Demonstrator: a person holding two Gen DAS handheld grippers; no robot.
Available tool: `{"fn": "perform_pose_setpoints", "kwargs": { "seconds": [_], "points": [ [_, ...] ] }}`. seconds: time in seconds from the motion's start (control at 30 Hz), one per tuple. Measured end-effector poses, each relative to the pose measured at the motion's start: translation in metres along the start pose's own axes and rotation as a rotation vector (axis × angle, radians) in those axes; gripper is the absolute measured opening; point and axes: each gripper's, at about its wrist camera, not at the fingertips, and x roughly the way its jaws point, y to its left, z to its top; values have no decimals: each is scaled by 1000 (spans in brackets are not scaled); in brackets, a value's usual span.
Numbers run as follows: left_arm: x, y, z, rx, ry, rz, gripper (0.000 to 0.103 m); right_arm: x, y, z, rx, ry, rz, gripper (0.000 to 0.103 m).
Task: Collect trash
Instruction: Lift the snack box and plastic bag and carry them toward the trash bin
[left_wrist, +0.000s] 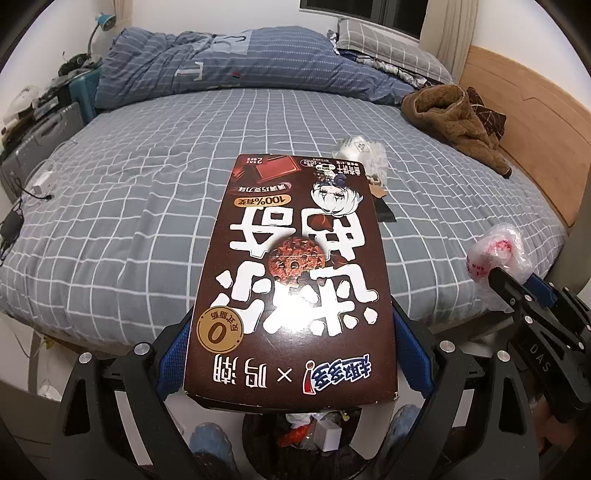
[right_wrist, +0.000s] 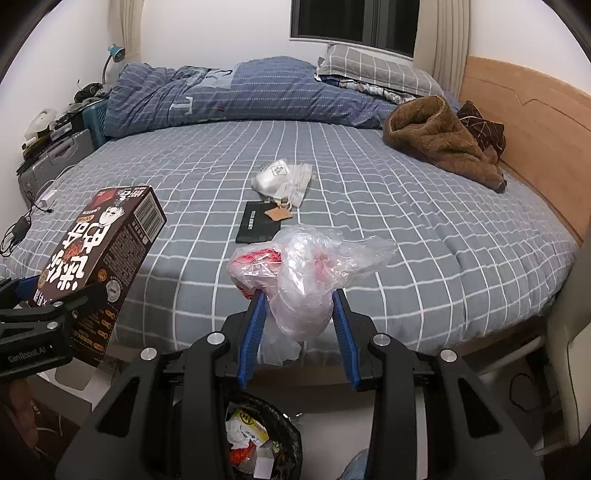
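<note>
My left gripper (left_wrist: 291, 332) is shut on a brown cookie box (left_wrist: 291, 273), gripped at its lower sides and tilted up over the bed's near edge. From the right wrist view the box (right_wrist: 107, 251) and left gripper (right_wrist: 44, 295) are at the far left. My right gripper (right_wrist: 299, 306) is shut on a crumpled clear plastic bag (right_wrist: 306, 273) with red print; the bag (left_wrist: 495, 254) also shows at the right of the left wrist view. A black trash bin (right_wrist: 255, 397) with several scraps inside stands on the floor below both grippers.
On the grey checked bed (right_wrist: 406, 221) lie a white plastic packet (right_wrist: 282, 177), a flat black packet (right_wrist: 258, 221) and a small brown tag (right_wrist: 279, 213). A brown fleece garment (right_wrist: 439, 136) lies by the wooden headboard (right_wrist: 524, 122). Chargers and cables (right_wrist: 22, 225) lie at the left edge.
</note>
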Motion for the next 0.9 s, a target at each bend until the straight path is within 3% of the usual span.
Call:
{"fn": "perform_pose_setpoints", "kwargs": {
  "seconds": [0.4, 0.9],
  "points": [
    [-22, -2, -46, 1, 40, -1, 89, -27, 6, -39, -19, 34, 8, 36],
    [-26, 1, -105, -22, 157, 31, 89, -42, 13, -97, -14, 157, 24, 36]
  ]
}}
